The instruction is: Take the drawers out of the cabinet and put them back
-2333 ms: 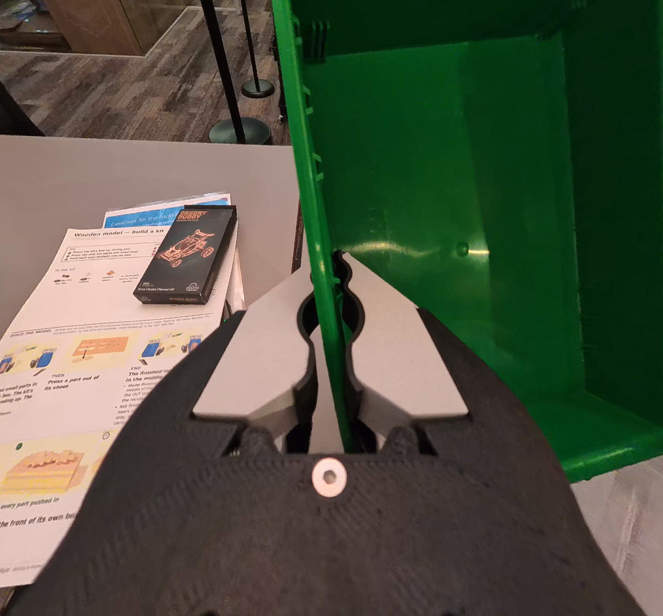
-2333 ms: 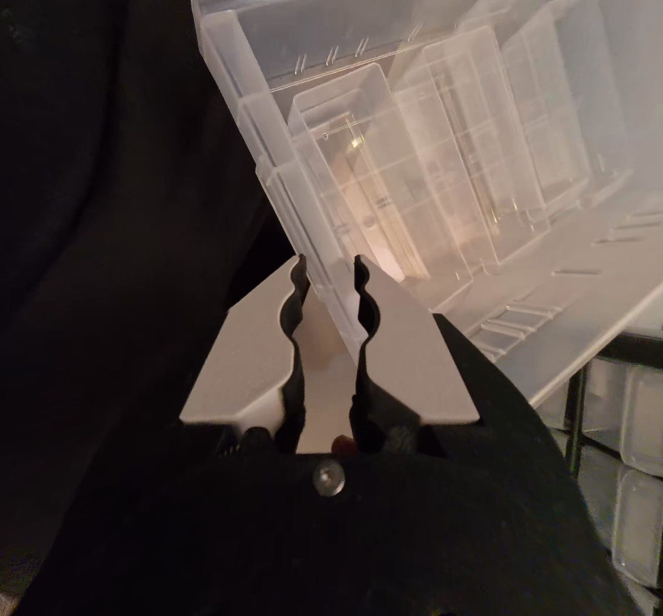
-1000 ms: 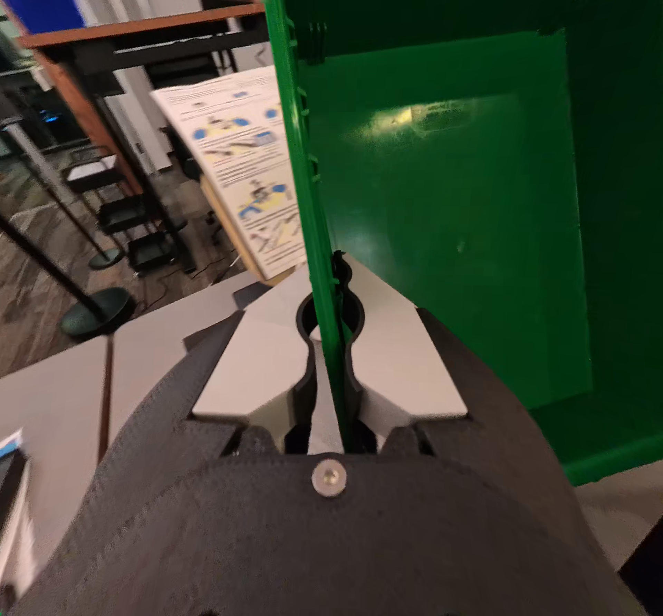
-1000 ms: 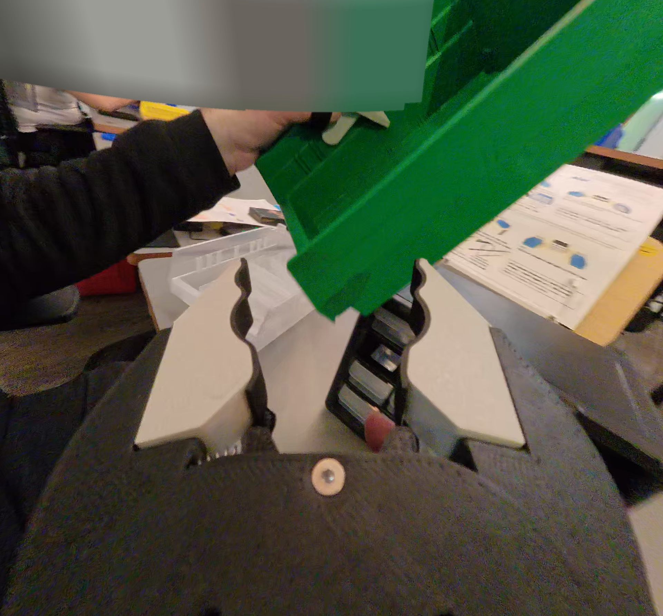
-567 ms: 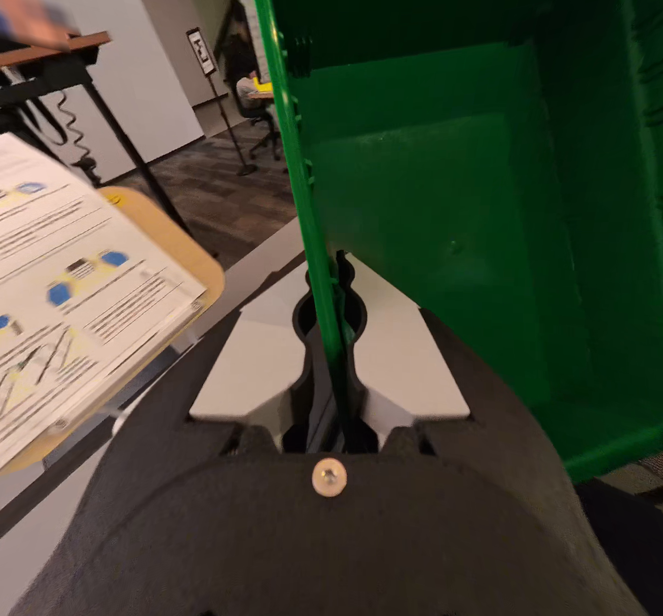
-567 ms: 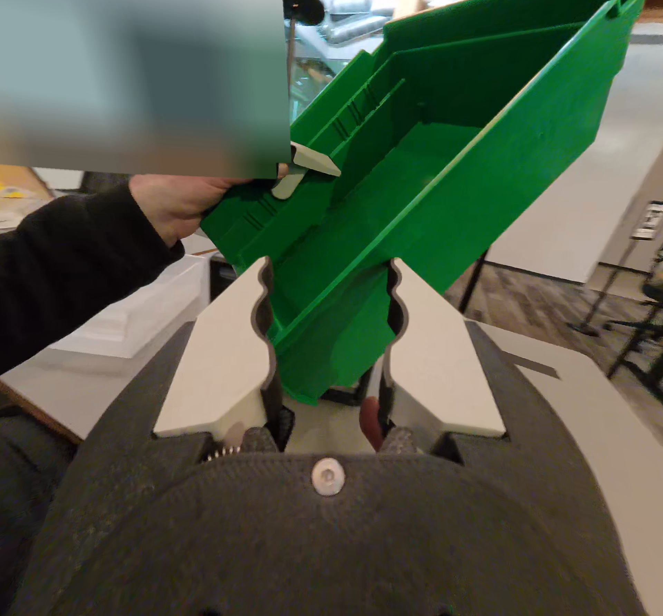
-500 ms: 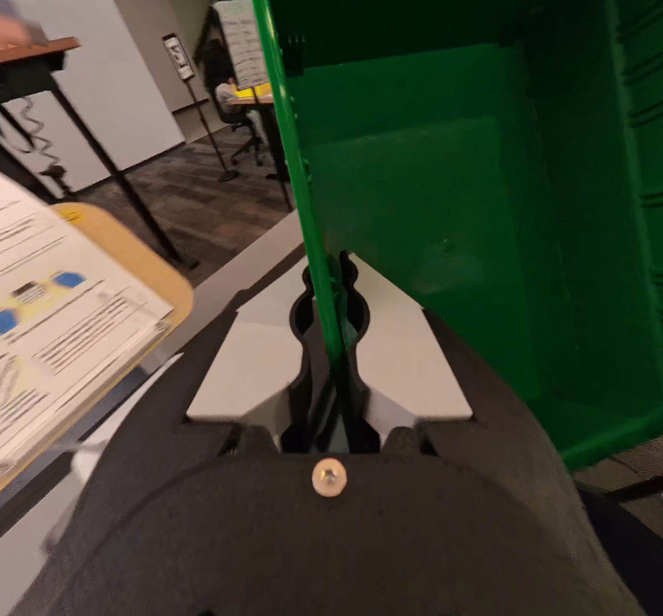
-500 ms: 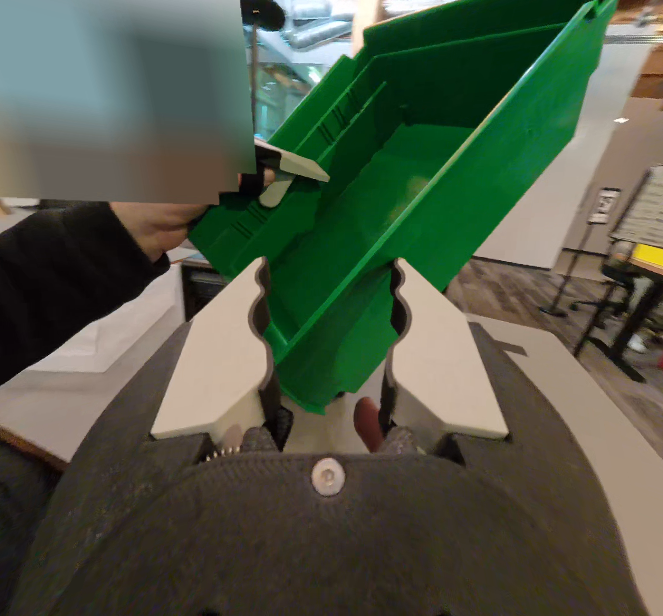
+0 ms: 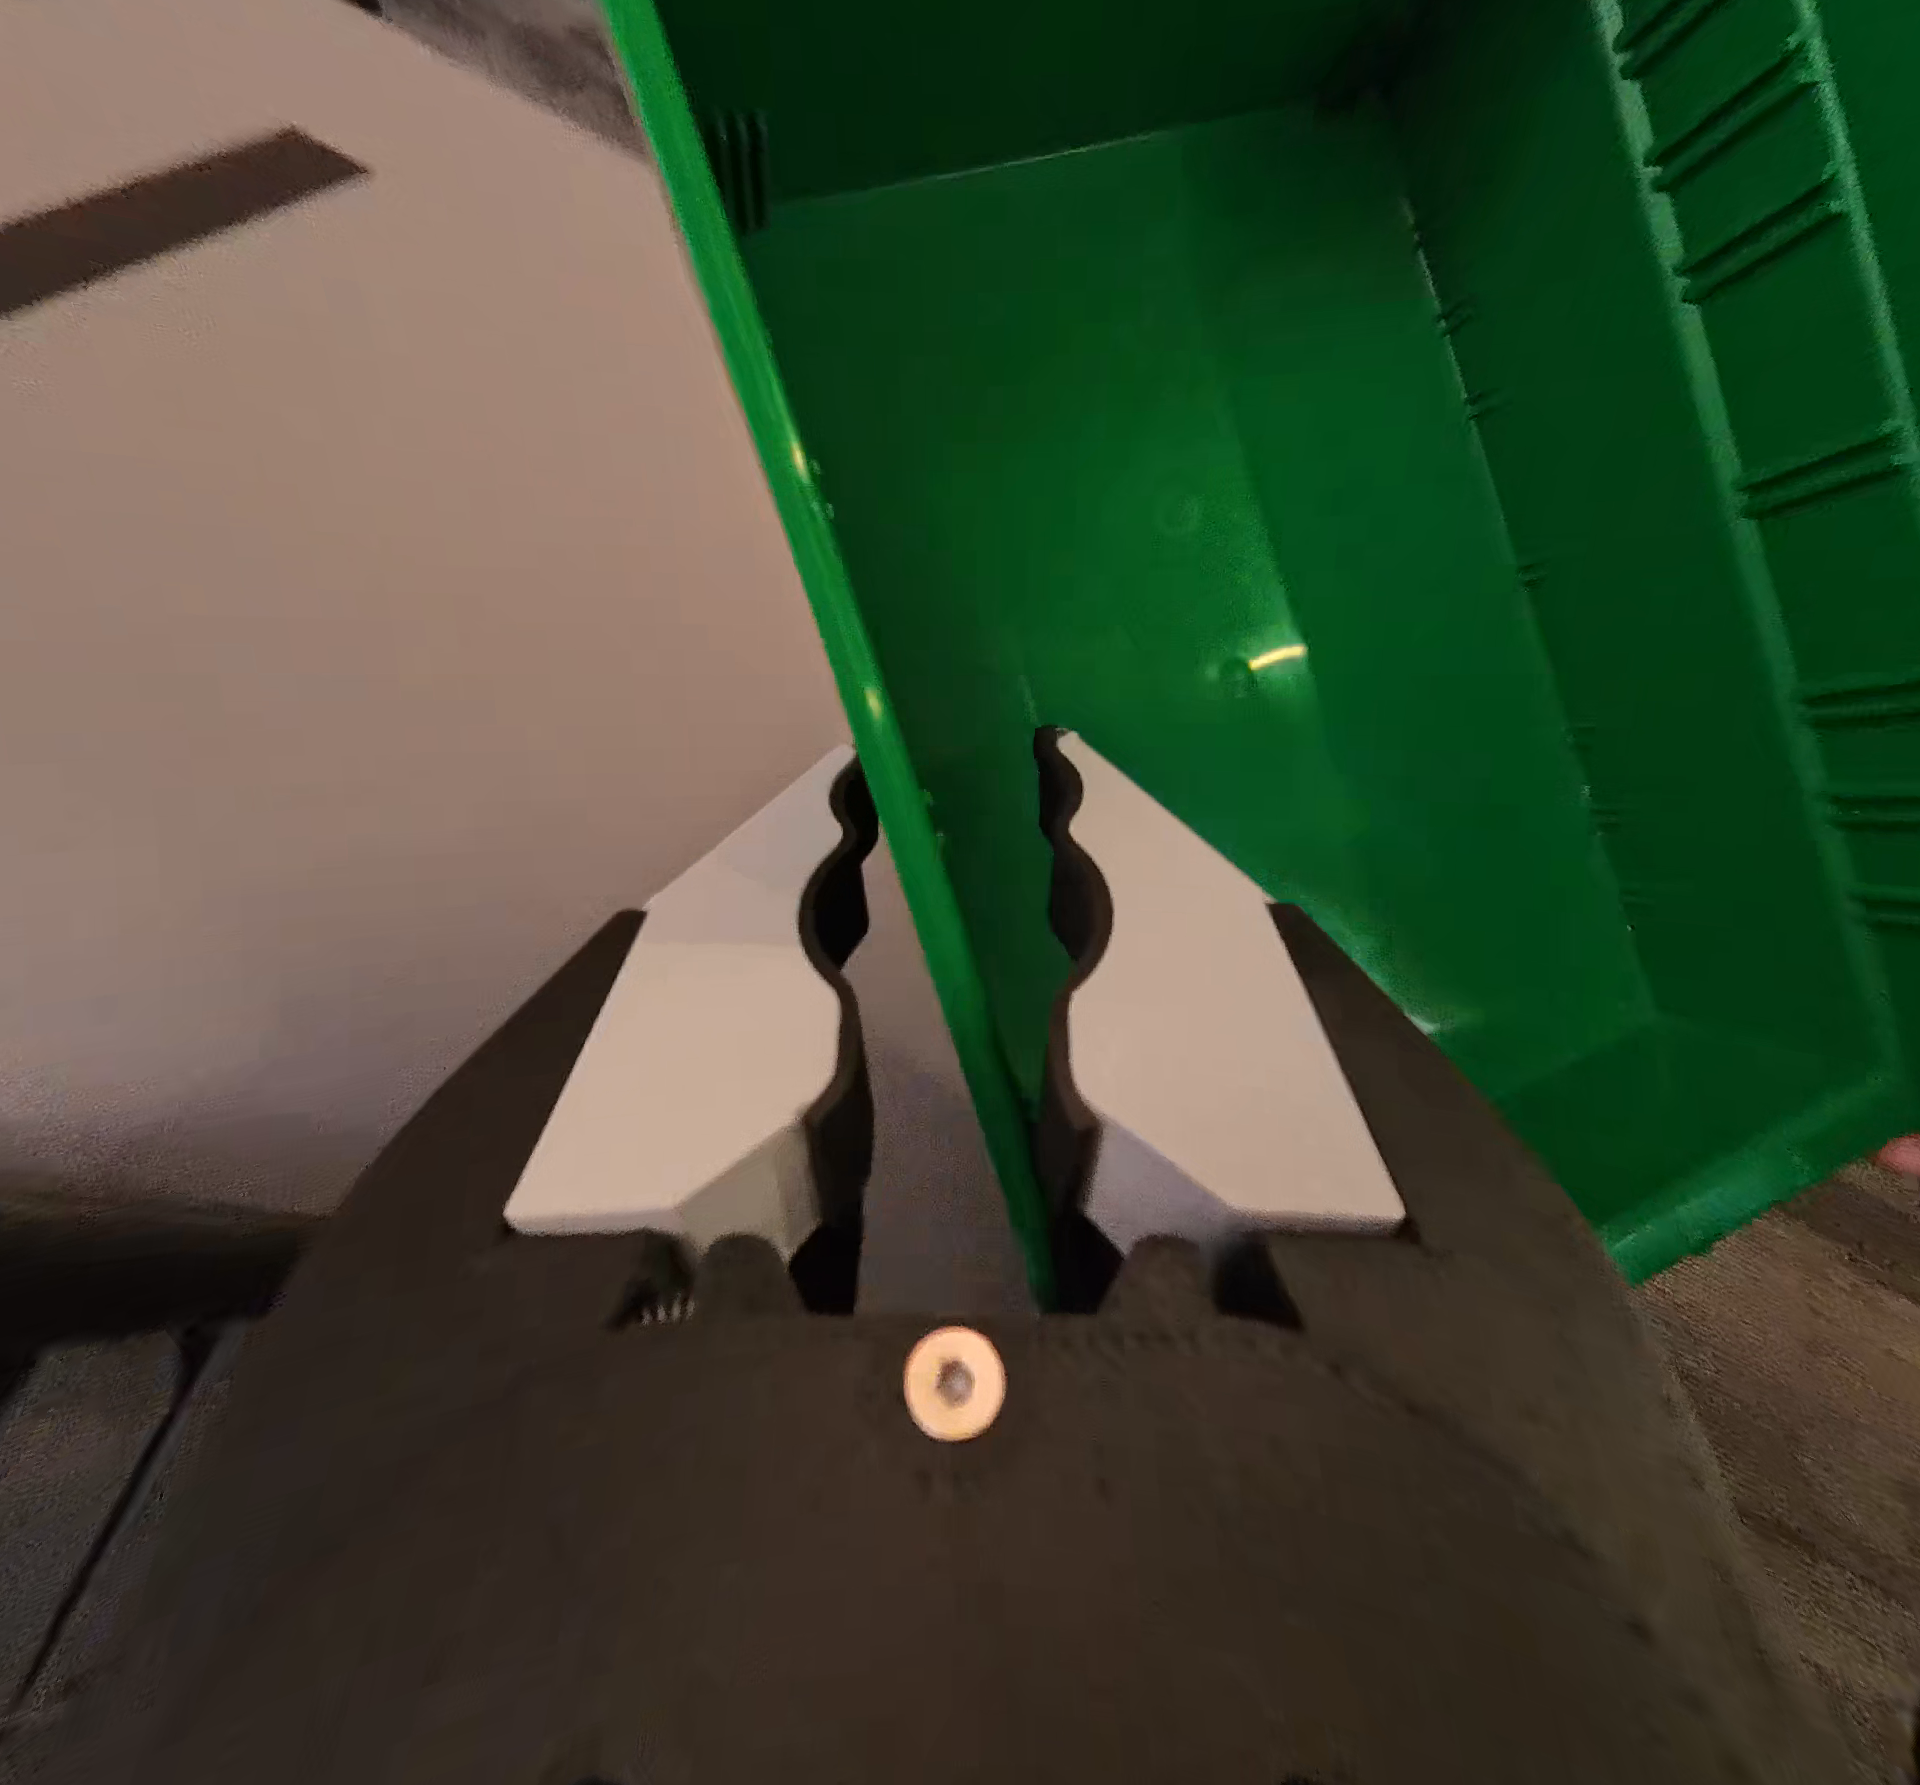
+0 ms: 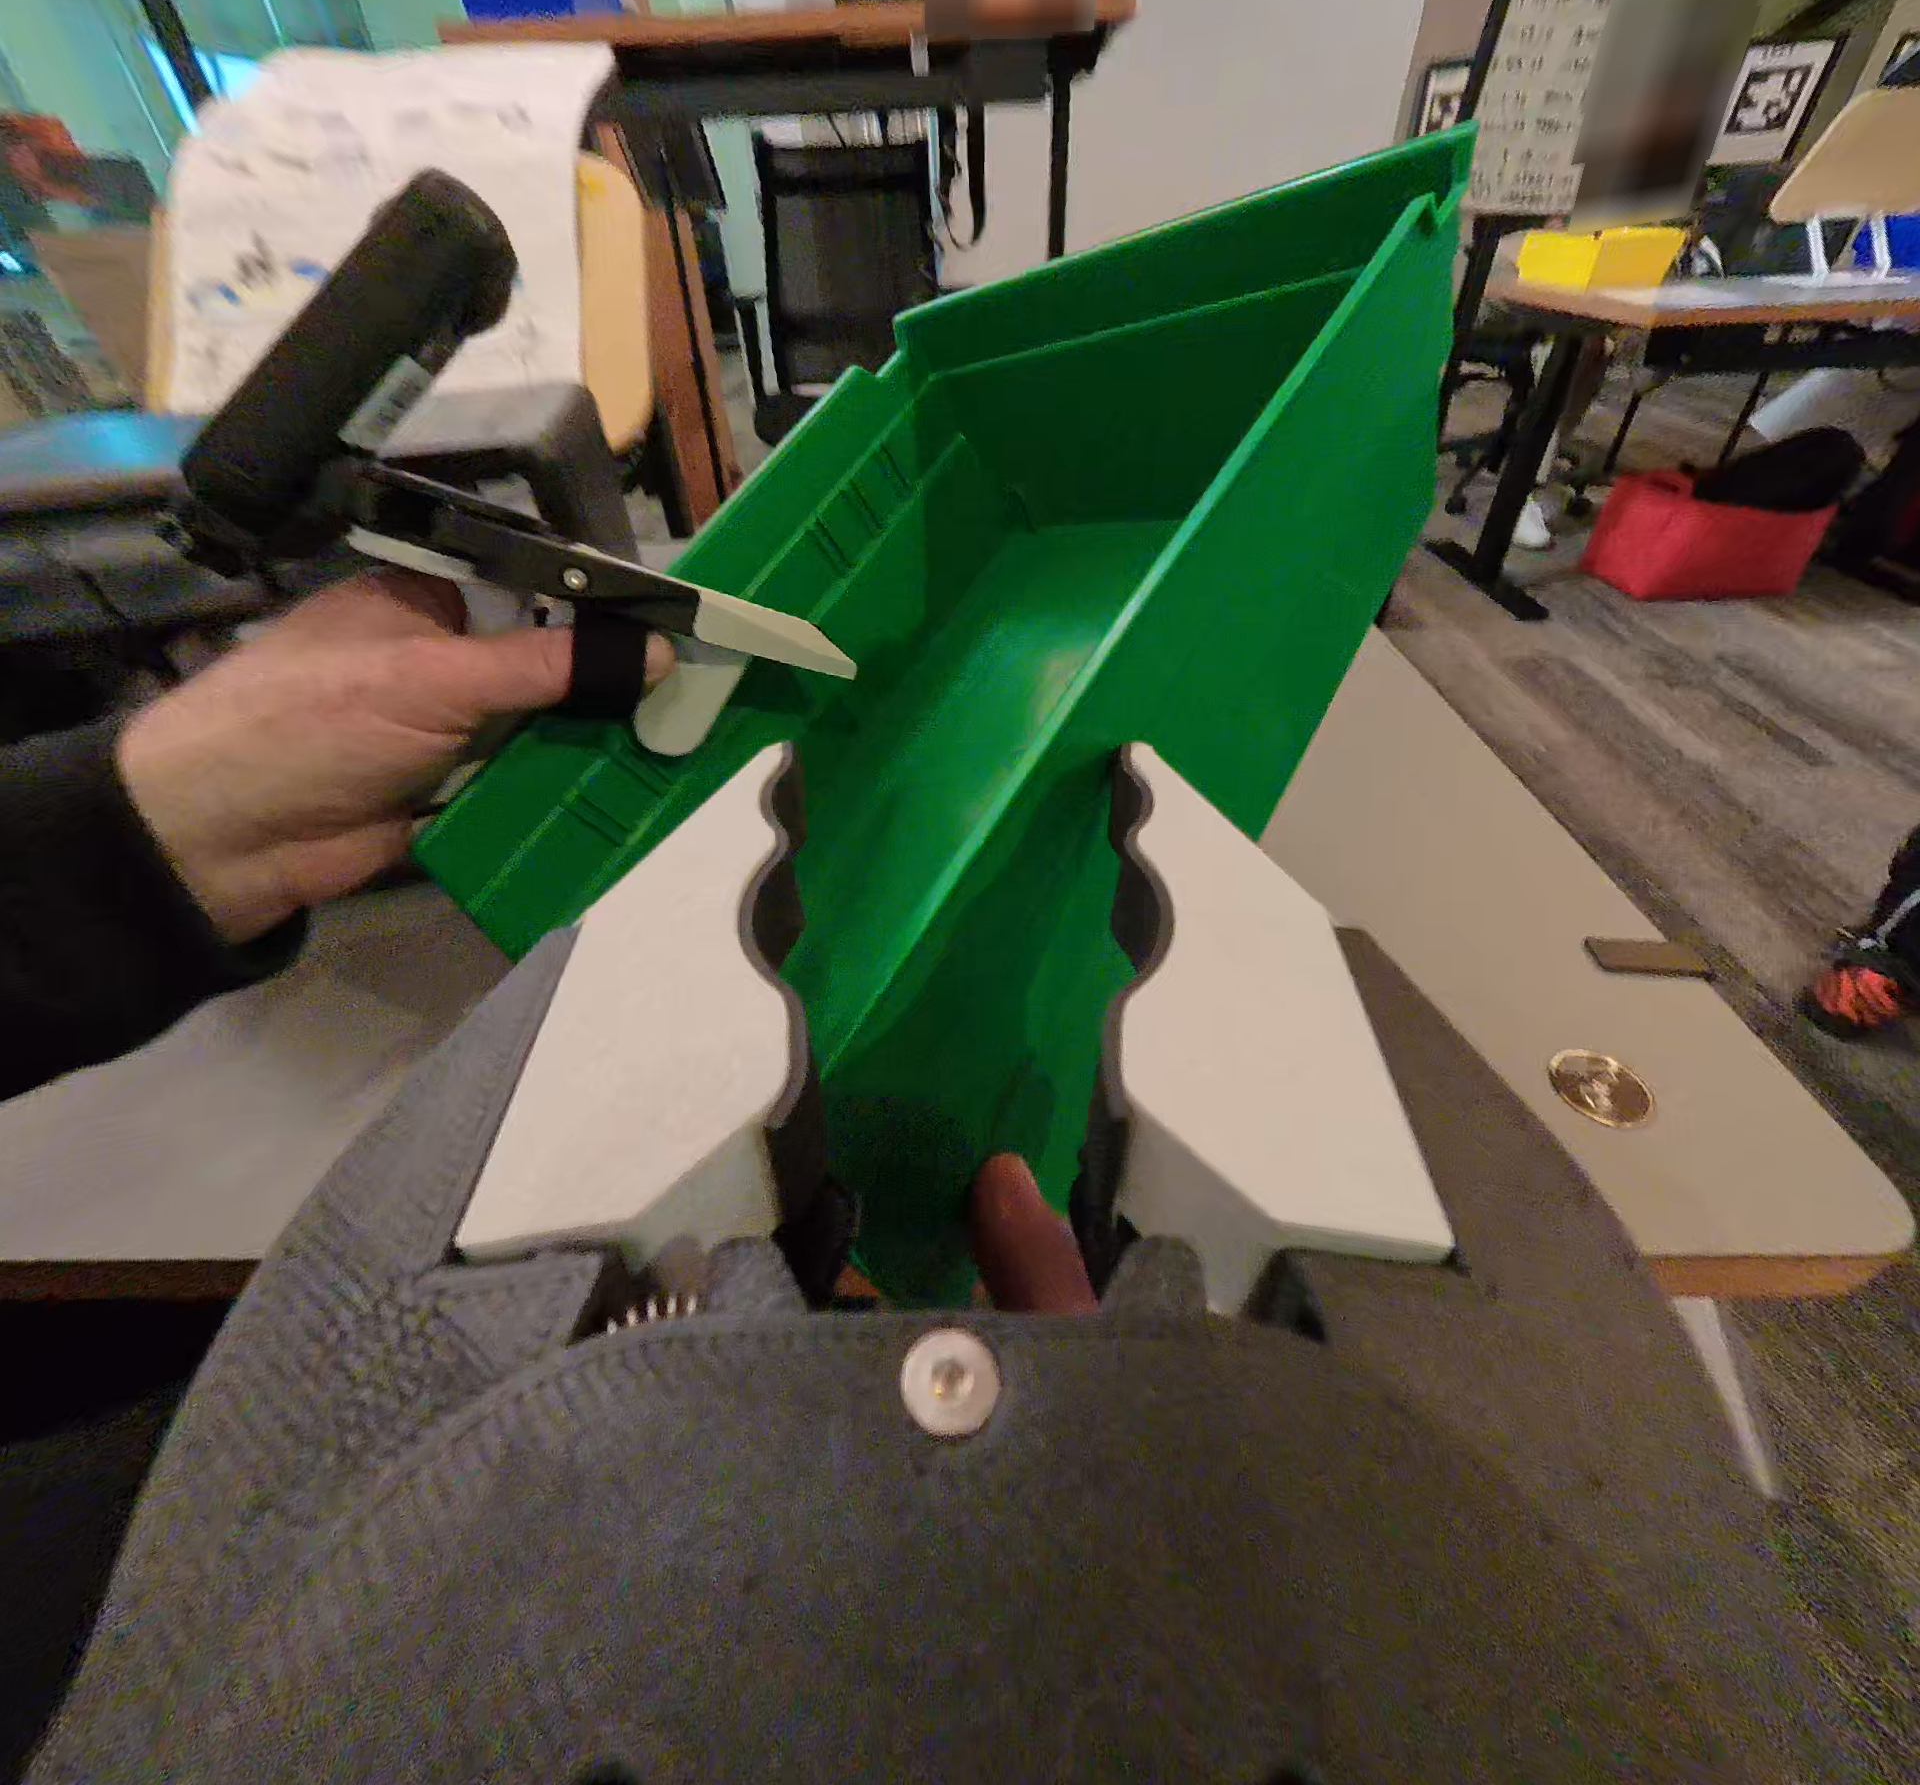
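**Green drawer passed between two grippers in mid-air**

The green drawer (image 10: pixel 1049 655) hangs tilted above the grey bench (image 10: pixel 1475 914), well clear of any cabinet. The right gripper (image 10: pixel 951 904) has its jaws spread around the drawer's near corner, probably to take its weight. The left gripper (image 9: pixel 951 914) straddles the drawer's side wall with jaws parted, the wall leaning against one jaw; it seems to be letting go, though blur leaves this uncertain.
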`<state>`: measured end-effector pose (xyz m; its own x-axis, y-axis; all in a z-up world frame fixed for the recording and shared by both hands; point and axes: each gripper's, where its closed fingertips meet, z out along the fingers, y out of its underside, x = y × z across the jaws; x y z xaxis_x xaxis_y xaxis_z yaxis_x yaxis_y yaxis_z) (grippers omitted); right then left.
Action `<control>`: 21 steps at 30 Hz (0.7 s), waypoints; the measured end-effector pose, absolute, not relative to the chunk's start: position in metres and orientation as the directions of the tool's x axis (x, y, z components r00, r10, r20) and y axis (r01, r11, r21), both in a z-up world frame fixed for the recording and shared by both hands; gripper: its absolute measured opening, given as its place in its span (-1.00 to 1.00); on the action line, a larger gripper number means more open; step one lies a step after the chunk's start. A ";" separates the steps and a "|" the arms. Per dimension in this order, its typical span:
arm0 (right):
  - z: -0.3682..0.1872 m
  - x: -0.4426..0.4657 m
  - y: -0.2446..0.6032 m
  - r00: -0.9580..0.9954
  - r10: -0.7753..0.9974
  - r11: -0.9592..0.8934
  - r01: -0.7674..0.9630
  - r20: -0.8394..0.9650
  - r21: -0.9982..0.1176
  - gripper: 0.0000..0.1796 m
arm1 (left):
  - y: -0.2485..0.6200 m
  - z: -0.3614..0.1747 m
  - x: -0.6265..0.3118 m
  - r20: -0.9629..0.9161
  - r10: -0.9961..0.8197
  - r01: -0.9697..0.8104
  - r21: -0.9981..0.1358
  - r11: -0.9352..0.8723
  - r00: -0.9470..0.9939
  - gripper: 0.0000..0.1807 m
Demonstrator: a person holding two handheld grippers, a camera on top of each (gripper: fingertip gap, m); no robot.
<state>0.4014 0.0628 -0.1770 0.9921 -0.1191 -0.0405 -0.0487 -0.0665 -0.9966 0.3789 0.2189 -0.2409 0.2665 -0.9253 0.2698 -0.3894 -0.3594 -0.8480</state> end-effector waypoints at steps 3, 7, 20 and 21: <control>-0.208 0.424 0.073 0.989 -0.142 -0.144 -0.063 -0.042 -0.988 -0.34 | 0.215 -0.274 0.388 0.334 -0.906 -0.439 -0.795 -0.419 0.260 -0.52; -0.235 0.455 0.092 0.979 -0.158 -0.199 -0.162 -0.132 -0.966 -0.37 | 0.212 -0.302 0.399 0.394 -0.878 -0.464 -0.746 -0.478 0.271 -0.28; -0.290 0.569 0.181 0.955 -0.228 -0.299 -0.255 -0.191 -0.919 -0.39 | 0.234 -0.311 0.467 0.663 -0.726 -0.301 -0.666 -0.683 0.182 0.58; -0.295 0.577 0.188 0.947 -0.223 -0.295 -0.290 -0.230 -0.911 -0.41 | 0.238 -0.310 0.470 0.662 -0.724 -0.299 -0.663 -0.686 0.192 0.62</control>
